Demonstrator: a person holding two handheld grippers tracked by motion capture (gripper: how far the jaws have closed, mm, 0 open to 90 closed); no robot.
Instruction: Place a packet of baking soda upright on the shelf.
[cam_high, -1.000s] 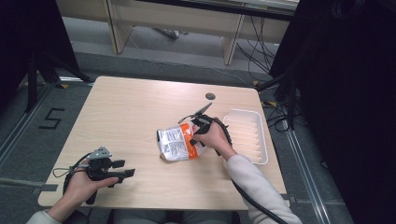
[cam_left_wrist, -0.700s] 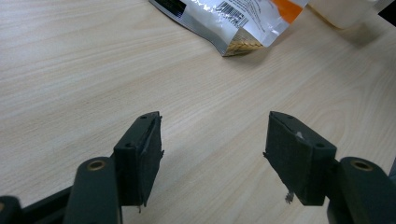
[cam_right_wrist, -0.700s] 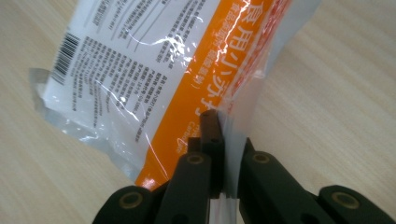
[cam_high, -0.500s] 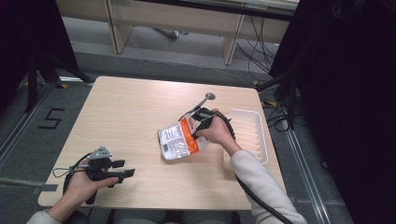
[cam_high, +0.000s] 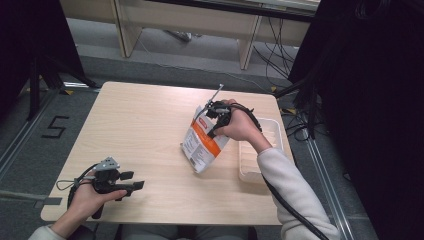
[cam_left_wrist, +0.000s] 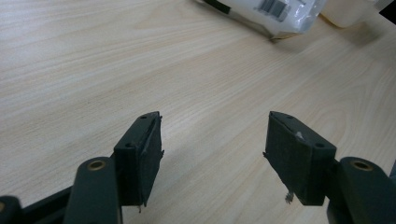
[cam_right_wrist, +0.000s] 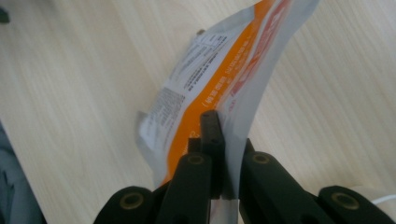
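Hanging from the right gripper (cam_high: 214, 116), an orange-and-white snack packet (cam_high: 204, 142) is pinched by its upper edge, with its lower corner touching or just above the wooden table (cam_high: 140, 125); which of the two I cannot tell. In the right gripper view the two black jaws stand pressed together on the packet's (cam_right_wrist: 219, 79) clear plastic edge, and the printed side faces left. Its jaws have just been closing, with the packet between them. Just beside the packet, at the table's right edge, lies a white plastic tray (cam_high: 274, 131). Well apart, near the front left corner, the left gripper (cam_high: 131, 186) rests low over the table, jaws spread wide and gripping nothing. The left gripper view shows bare wood between its pads (cam_left_wrist: 144, 156).
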